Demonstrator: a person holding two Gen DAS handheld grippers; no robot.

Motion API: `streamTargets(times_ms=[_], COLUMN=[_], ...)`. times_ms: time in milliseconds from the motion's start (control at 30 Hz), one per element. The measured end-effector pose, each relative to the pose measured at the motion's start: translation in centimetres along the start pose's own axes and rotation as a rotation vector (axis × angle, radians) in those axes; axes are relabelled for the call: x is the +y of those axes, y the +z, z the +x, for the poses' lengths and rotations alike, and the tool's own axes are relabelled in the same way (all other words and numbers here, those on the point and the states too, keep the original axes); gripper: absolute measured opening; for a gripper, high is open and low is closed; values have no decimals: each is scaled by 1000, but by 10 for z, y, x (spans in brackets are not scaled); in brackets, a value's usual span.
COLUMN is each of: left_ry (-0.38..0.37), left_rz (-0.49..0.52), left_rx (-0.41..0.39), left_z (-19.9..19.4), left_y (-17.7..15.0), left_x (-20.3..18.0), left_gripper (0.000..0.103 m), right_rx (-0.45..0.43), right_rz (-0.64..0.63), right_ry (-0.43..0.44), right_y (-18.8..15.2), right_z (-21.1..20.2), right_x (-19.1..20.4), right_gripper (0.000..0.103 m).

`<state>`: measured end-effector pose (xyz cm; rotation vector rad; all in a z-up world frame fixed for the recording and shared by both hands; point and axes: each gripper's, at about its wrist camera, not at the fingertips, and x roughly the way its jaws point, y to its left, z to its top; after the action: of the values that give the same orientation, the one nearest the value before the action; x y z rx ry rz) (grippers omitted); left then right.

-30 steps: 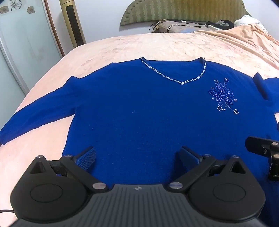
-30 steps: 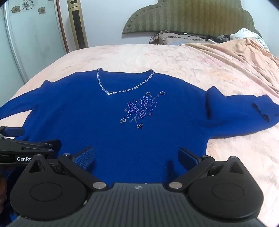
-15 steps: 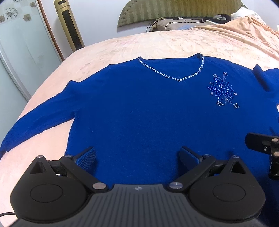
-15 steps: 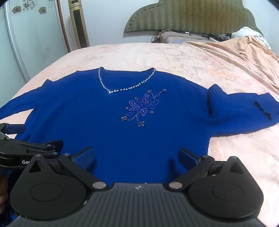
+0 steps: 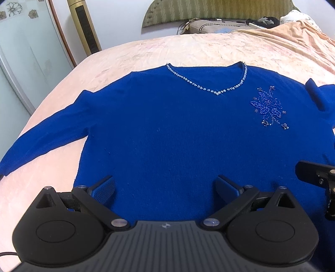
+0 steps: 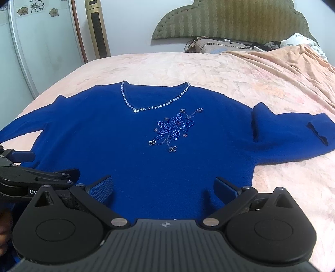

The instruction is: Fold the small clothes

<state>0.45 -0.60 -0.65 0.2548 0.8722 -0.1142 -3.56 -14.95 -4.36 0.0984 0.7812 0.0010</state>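
A royal-blue sweater (image 5: 178,129) lies flat, front up, on the bed, and it also shows in the right wrist view (image 6: 129,146). It has a rhinestone V-neck (image 5: 217,92) and a beaded flower (image 6: 175,127). Its left sleeve (image 5: 46,136) stretches out to the left; its right sleeve (image 6: 293,134) lies out to the right with the cuff folded. My left gripper (image 5: 165,186) is open and empty over the hem's left part. My right gripper (image 6: 163,186) is open and empty over the hem's right part. Each gripper shows at the edge of the other's view.
The bed has a pink bedspread (image 6: 209,69) with a rumpled peach blanket (image 6: 293,62) at the far right. A pillow and clutter (image 6: 219,45) lie by the headboard (image 6: 230,18). A tower fan (image 6: 97,29) and a glass wardrobe door (image 6: 41,41) stand on the left.
Both grippers have pulled back and tilted a little, so the sweater sits lower and farther in both views. The jaws stay open. The sweater has not moved.
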Motion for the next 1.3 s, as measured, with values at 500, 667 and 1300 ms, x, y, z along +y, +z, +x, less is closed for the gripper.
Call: streamTargets(times_ms=[500, 667, 1300], left_ry=[2, 3, 15], left_rz=[-1, 0, 10], left_rx=[6, 6, 25], left_z=[3, 4, 8], left_y=[-5, -5, 0], left_x=[0, 0, -12], left_gripper=[103, 103, 103], right_rx=[-9, -11, -46], right_rz=[0, 8, 1], right_ry=[26, 38, 82], right_y=[-2, -4, -4], right_z=[-1, 0, 1], right_x=[-1, -4, -20], right_gripper=[103, 103, 103])
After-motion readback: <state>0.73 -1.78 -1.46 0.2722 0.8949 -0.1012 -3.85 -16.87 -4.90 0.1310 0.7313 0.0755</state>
